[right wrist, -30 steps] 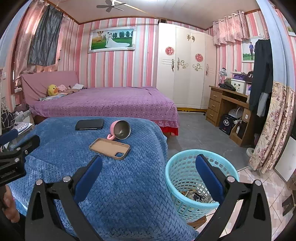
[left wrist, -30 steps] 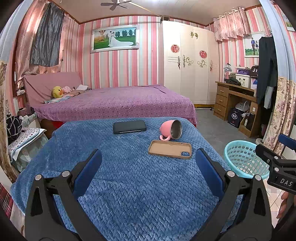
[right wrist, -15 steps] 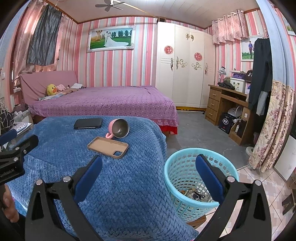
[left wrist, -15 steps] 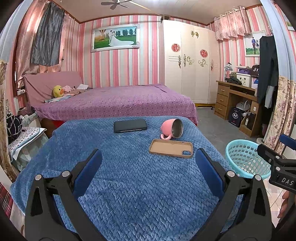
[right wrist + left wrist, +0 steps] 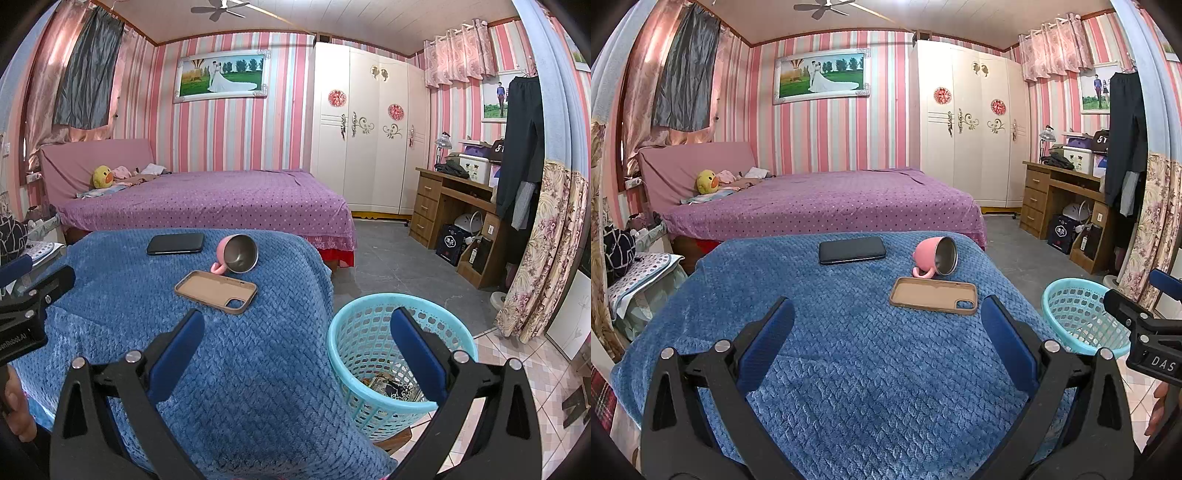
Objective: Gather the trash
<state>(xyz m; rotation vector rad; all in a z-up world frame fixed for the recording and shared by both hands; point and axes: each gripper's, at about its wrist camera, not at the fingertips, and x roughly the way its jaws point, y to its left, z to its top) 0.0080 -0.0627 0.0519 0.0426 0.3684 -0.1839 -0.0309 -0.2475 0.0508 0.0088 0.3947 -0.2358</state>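
Turquoise plastic, the basket [image 5: 400, 354] stands on the floor just beside the blanket's [image 5: 236, 354] hanging right edge, and some dark printed scraps lie at its bottom. That is the only trash in view; nothing on the blanket reads as litter. On top lie a tan phone case [image 5: 216, 291], a pink mug [image 5: 236, 254] tipped on its side just behind it with its steel mouth turned toward the basket, and a black phone [image 5: 176, 243] further back and to the left.

Against the pictures of a second ago, little has changed: the objects lie as they did, and both views have only drifted slightly, the basket sitting a touch lower to the right in the left camera. With trash in the basket and none on the blanket, the collecting looks done or nearly so.

The right gripper [image 5: 295, 339] is spread wide and empty, touching nothing, one finger over the blanket, the other over the basket's mouth. The left gripper [image 5: 886, 328] is equally wide, empty, above bare blanket.
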